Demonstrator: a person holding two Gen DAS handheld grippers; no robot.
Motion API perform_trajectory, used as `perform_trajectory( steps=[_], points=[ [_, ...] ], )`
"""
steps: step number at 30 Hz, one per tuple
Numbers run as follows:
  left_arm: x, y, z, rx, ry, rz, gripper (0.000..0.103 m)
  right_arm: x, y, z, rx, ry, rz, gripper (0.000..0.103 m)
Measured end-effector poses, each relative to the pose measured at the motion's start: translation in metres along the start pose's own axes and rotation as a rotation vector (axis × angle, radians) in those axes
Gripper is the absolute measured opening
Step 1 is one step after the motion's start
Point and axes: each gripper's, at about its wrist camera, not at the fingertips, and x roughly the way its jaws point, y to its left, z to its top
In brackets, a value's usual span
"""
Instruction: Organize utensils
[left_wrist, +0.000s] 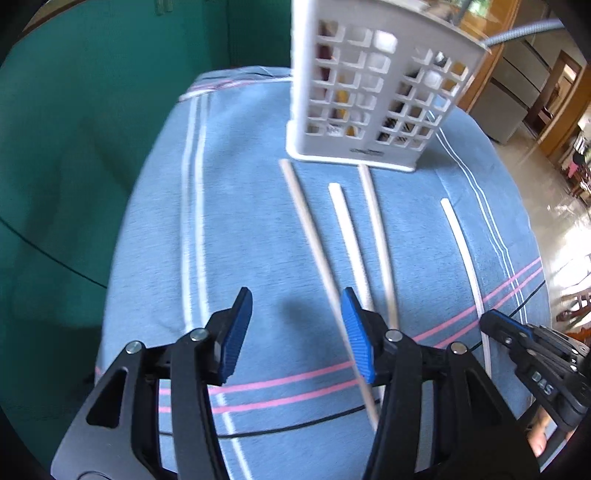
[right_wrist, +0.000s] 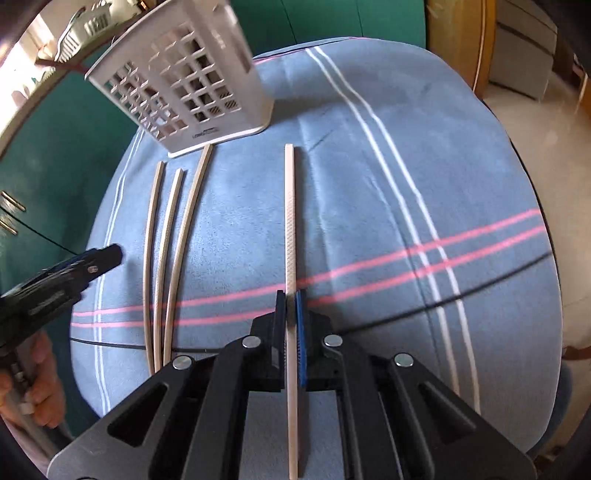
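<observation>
Several pale chopsticks lie on the blue striped cloth in front of a white lattice utensil holder (left_wrist: 373, 92), which also shows in the right wrist view (right_wrist: 184, 81). My left gripper (left_wrist: 297, 332) is open above the cloth, with one chopstick (left_wrist: 317, 251) running along its right finger. My right gripper (right_wrist: 290, 314) is shut on the rightmost chopstick (right_wrist: 290, 206), low over the cloth. Three chopsticks (right_wrist: 166, 251) lie side by side to its left. The right gripper shows in the left wrist view (left_wrist: 517, 339); the left gripper shows in the right wrist view (right_wrist: 74, 269).
The blue cloth (right_wrist: 388, 184) with white and pink stripes covers a rounded table. A green wall or cabinet (left_wrist: 74, 147) stands behind and to the left. The tiled floor (right_wrist: 546, 122) and wooden furniture lie to the right. A black cable (right_wrist: 480, 284) crosses the cloth.
</observation>
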Motion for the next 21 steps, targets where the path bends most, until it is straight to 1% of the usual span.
perform_trajectory(
  steps=[2,4,5,6,7,8,9,10,11,14,16,17,19,21],
  points=[
    [0.007,-0.006,0.003,0.011,0.0,-0.002,0.05,-0.005,-0.002,-0.001,0.008,-0.02,0.0,0.009],
    [0.016,-0.008,0.005,0.019,0.007,0.025,0.05,-0.006,-0.006,-0.004,0.007,-0.034,-0.003,0.012],
    [0.021,-0.008,0.005,0.017,0.02,0.04,0.048,-0.006,-0.006,-0.003,0.006,-0.036,-0.006,0.013],
    [0.022,-0.008,0.005,0.019,0.016,0.051,0.046,-0.008,-0.006,-0.003,0.004,-0.039,-0.007,0.013],
    [0.022,-0.008,0.004,0.024,0.014,0.055,0.04,-0.009,-0.006,-0.005,0.0,-0.04,-0.005,0.013],
    [0.021,-0.008,0.003,0.031,0.016,0.052,0.028,-0.008,-0.006,-0.006,-0.005,-0.04,-0.003,0.013],
    [0.021,-0.008,0.002,0.035,0.02,0.044,0.021,-0.008,-0.007,-0.006,-0.009,-0.039,-0.002,0.013],
    [0.02,-0.007,0.0,0.038,0.028,0.037,0.011,-0.006,-0.006,-0.005,-0.015,-0.037,-0.004,0.013],
    [0.019,-0.006,-0.002,0.037,0.035,0.033,0.007,-0.005,-0.006,-0.004,-0.018,-0.035,-0.004,0.013],
    [0.015,0.002,-0.009,0.031,0.051,0.004,0.006,-0.001,-0.005,-0.005,-0.03,-0.025,0.003,0.013],
    [0.012,0.008,-0.017,0.014,0.069,-0.026,0.006,-0.002,-0.002,-0.005,-0.056,-0.029,-0.01,0.013],
    [0.011,0.011,-0.02,0.007,0.076,-0.035,0.006,-0.002,-0.002,-0.005,-0.06,-0.026,-0.008,0.01],
    [0.007,0.014,-0.028,-0.002,0.094,-0.053,0.006,0.0,-0.003,-0.005,-0.059,-0.007,0.016,0.007],
    [0.002,0.014,-0.037,0.002,0.113,-0.064,0.006,-0.001,-0.005,-0.006,-0.053,0.026,0.046,0.007]
  ],
)
